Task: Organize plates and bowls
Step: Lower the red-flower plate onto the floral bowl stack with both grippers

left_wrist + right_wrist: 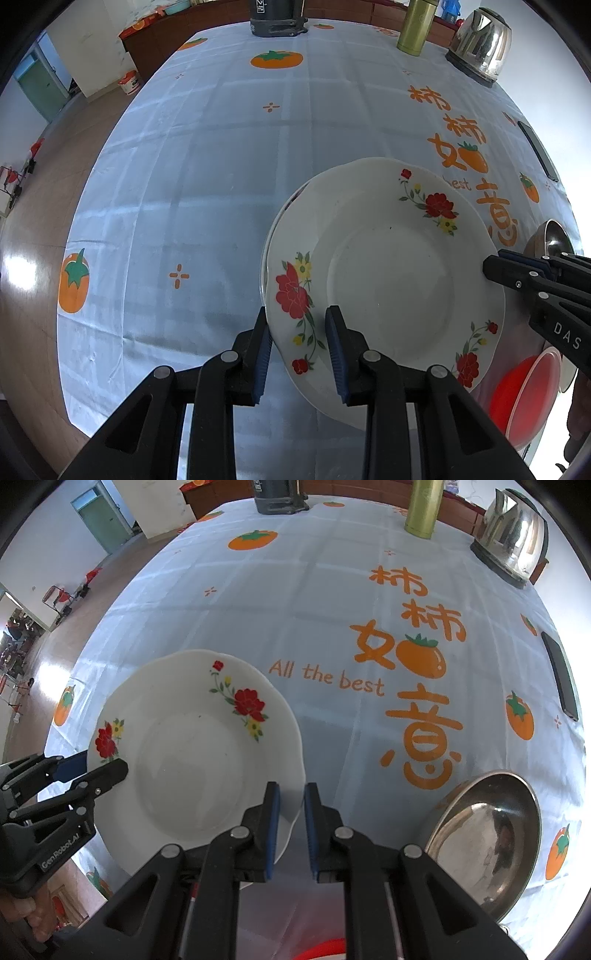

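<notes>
A white plate with red flowers (388,280) is held over the table, with a second rim (275,229) showing under its left edge. My left gripper (297,347) straddles the plate's near-left rim with jaws apart and the rim against its left pad. My right gripper (291,823) straddles the plate's (192,760) right rim, jaws a little apart. The right gripper shows in the left wrist view (495,266) at the plate's right edge. A steel bowl (487,834) sits to the right. A red bowl (524,395) sits at the near right.
The table has a pale blue cloth with orange persimmons (221,184). At the far edge stand a black appliance (277,18), a green-gold flask (415,26) and a steel kettle (480,44). A dark phone (559,675) lies at the right edge.
</notes>
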Tool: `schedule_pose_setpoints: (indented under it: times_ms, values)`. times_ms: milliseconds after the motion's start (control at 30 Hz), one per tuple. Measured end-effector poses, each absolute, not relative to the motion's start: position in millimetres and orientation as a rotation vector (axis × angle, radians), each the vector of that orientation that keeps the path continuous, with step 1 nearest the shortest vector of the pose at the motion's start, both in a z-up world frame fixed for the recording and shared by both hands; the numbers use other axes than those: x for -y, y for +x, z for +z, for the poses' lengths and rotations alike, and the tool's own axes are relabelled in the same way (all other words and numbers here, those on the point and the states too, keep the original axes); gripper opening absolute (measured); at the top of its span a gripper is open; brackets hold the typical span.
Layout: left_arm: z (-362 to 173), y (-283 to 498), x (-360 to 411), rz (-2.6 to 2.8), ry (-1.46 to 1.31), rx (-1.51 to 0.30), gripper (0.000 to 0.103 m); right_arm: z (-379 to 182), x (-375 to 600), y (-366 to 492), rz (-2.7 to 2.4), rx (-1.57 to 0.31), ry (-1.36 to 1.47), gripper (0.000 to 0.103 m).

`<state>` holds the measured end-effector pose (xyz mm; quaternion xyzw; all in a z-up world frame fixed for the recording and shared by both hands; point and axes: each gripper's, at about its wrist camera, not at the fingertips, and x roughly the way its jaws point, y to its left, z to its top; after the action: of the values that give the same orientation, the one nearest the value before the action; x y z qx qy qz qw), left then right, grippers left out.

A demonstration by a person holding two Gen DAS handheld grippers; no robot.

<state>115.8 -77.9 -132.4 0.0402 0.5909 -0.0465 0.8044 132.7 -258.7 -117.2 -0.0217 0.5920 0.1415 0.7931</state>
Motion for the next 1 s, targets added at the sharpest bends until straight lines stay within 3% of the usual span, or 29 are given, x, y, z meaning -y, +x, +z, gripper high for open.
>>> schedule_pose_setpoints:
  times_ms: [1000]
  values:
    - [-136, 125, 75, -0.090, 0.083, -1.274, 0.032, -116, 252, 136, 0.303, -1.259, -0.064, 0.014]
